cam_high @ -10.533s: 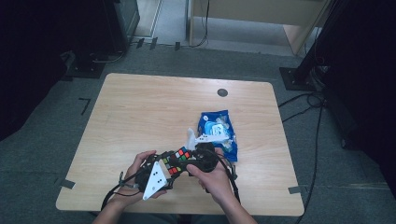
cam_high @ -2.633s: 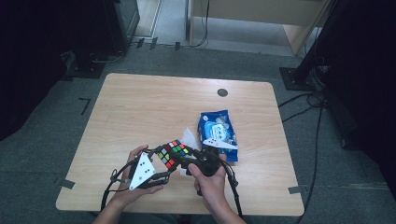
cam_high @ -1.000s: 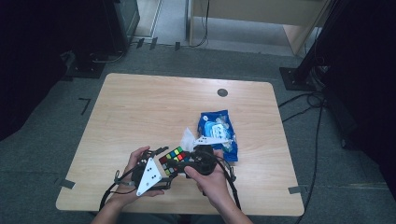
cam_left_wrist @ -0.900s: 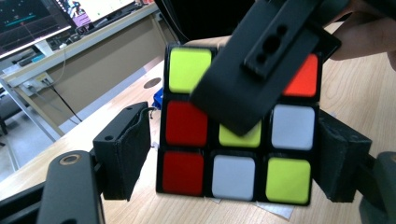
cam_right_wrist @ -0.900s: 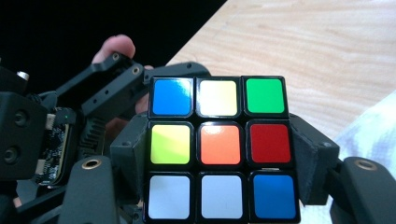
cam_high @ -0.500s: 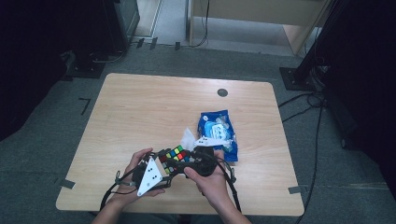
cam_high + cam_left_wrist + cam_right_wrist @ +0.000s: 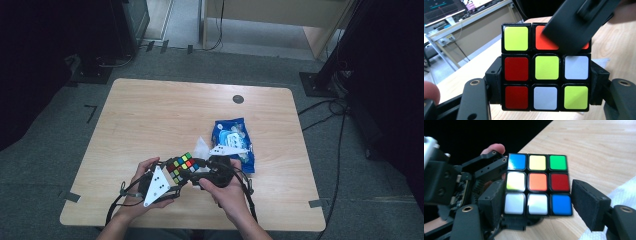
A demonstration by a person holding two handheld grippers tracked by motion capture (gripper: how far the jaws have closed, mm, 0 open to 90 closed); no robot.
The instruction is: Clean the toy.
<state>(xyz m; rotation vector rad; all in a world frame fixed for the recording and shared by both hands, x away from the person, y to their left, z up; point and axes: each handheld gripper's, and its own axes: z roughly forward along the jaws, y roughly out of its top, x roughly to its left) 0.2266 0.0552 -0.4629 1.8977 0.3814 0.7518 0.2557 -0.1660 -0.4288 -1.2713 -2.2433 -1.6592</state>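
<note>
A scrambled colour cube (image 7: 181, 165) is held above the table's front edge between two hand-held grippers. My left gripper (image 7: 176, 173), the one with the white three-cornered plate, has just been closing. In the left gripper view its pads (image 7: 495, 82) press both sides of the cube (image 7: 546, 67), on the lower two rows. My right gripper (image 7: 194, 171) reaches in from the right. Its jaws have just been opening around the cube's (image 7: 537, 182) bottom row. There its left pad lies against the cube and its right pad (image 7: 586, 205) stands a sliver off. One right jaw crosses the cube's top row in the left gripper view.
A blue packet (image 7: 234, 142) and a white paper sheet (image 7: 201, 147) lie just behind the hands. A small dark disc (image 7: 238, 99) sits near the far edge of the wooden table (image 7: 165, 115). Cables trail from both grippers over the front edge. Dark stands surround the table.
The cube has shifted a little to the left between the hands and shows a slightly different tilt. Both hands keep their place at the front edge.
</note>
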